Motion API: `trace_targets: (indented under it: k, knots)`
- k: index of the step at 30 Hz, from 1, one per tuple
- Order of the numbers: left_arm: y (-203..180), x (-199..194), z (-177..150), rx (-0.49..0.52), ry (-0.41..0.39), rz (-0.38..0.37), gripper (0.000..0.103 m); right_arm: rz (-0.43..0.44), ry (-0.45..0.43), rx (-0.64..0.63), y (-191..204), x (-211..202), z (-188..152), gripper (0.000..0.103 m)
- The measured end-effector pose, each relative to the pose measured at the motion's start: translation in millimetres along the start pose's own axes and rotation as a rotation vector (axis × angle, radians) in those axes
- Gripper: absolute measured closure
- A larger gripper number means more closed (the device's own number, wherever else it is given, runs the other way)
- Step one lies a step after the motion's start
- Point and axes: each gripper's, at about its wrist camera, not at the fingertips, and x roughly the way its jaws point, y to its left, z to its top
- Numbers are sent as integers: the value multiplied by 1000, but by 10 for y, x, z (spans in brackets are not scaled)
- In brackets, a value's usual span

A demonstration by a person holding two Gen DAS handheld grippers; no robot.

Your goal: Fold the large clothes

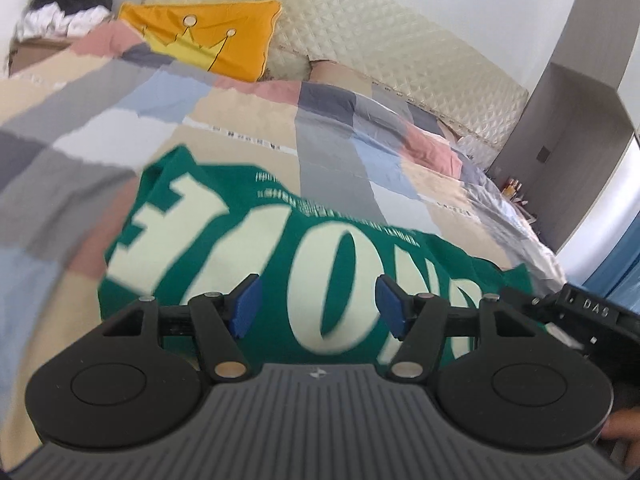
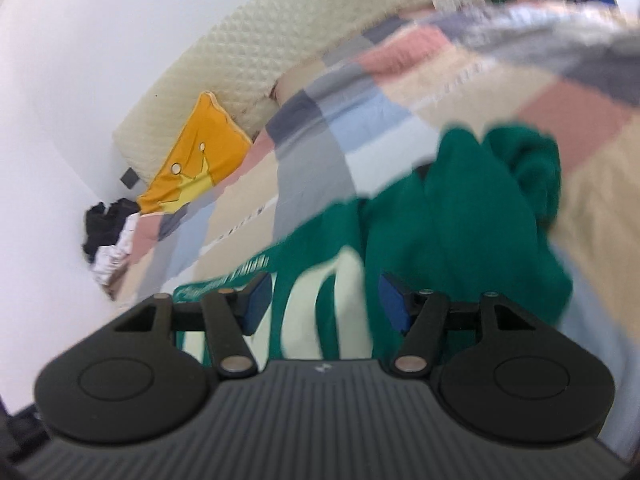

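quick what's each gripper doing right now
Left gripper: open, empty, above the green shirt.
Right gripper: open, gripping nothing, shirt below.

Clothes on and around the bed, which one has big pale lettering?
The green shirt spread on the patchwork bedspread; the black and white clothes pile beside the bed's far corner shows none.

Bright, even daylight, soft shadows; both fisheye views bend at the edges; motion blur smears the right view most.
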Motion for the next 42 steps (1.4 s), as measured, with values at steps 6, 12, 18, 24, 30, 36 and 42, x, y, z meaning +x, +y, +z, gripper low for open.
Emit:
trace_targets:
  k: [6,12,18,24,30,36,42]
  knots:
    - [143,-50,-168,-151,55,-46,26,79,80,167,-105,-22,-227,39]
    - [430,33,-219,-351,110,-107,25,144,165,344,-224,140,-423,1]
    - [747,180,-281,-586,136,-166,15,160,177,485,-337,287,-503,0]
    - [1015,329,-385,-804,150,-222,11,174,186,665,-528,500,-612,0]
    - [1090,421,-426,-869,162,-235,10,192,180,720,-491,687,-673,0]
    - [1131,469,-424,-885,170,-239,9,206,136,801,-540,732,-670,0]
    - [1152,454,-431,-878,163,-221,9,202,94,864,-629,635,-694,0]
